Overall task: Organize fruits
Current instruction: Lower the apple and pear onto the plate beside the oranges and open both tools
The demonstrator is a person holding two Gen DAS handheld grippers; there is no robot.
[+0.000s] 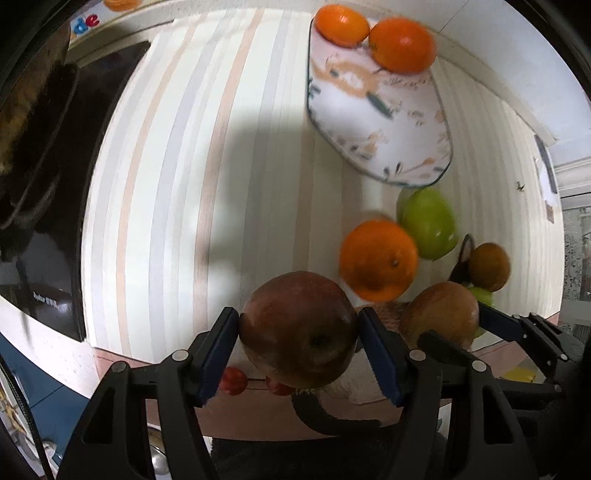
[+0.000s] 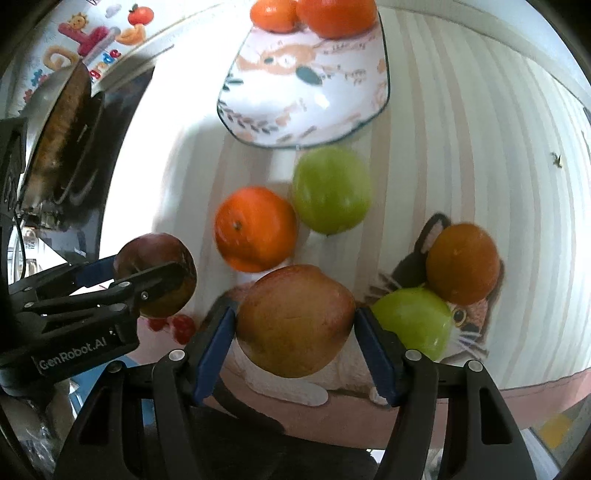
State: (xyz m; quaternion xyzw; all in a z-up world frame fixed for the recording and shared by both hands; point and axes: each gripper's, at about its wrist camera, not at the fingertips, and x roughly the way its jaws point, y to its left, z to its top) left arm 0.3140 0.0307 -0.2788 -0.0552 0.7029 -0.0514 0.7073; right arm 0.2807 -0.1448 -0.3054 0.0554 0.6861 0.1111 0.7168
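The left gripper (image 1: 299,350) is clamped on a dark red apple (image 1: 299,328), both blue-padded fingers (image 1: 218,354) pressed against its sides above the striped cream tablecloth (image 1: 184,184). The right gripper (image 2: 295,328) is closed on a yellow-red apple (image 2: 295,319), its pads touching both flanks. On the cloth just beyond sit a loose orange (image 2: 256,229) and a green apple (image 2: 331,190), touching each other. To the right a darker orange (image 2: 463,264) leans on a second green apple (image 2: 413,323), over a printed cat picture (image 2: 465,321) on the cloth. Farther away lies a white floral-patterned plate (image 2: 306,96) with two oranges (image 2: 336,16) at its far edge. A black screen (image 1: 48,229) stands at the left
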